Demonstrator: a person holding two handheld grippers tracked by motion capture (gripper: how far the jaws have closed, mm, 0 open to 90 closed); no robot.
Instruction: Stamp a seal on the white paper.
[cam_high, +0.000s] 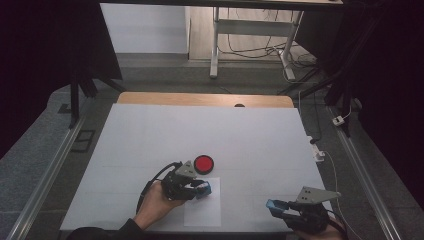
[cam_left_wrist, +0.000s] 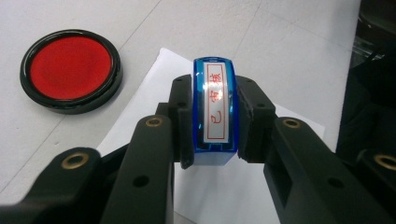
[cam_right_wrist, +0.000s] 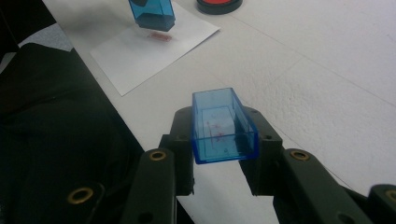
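White covers the big table (cam_high: 150, 135) from side to side. On it, near the person's edge, lies a sheet of white paper (cam_high: 205, 212). Just past the paper sits a round black ink pad (cam_high: 204, 163) with a red middle.

On the left, the left gripper (cam_high: 200, 190) hangs over the top of the paper. Its two black jaws pinch a blue stamp (cam_left_wrist: 215, 109) from both sides. The stamp sits right between the jaws, with its label of red signs facing the camera. A small red mark (cam_right_wrist: 159, 36) shows on the paper under the stamp.

On the right, the right gripper (cam_high: 274, 206) is at the table's near edge, well apart from the paper. Its jaws squeeze a clear blue stamp cap (cam_right_wrist: 223, 126), open end up.
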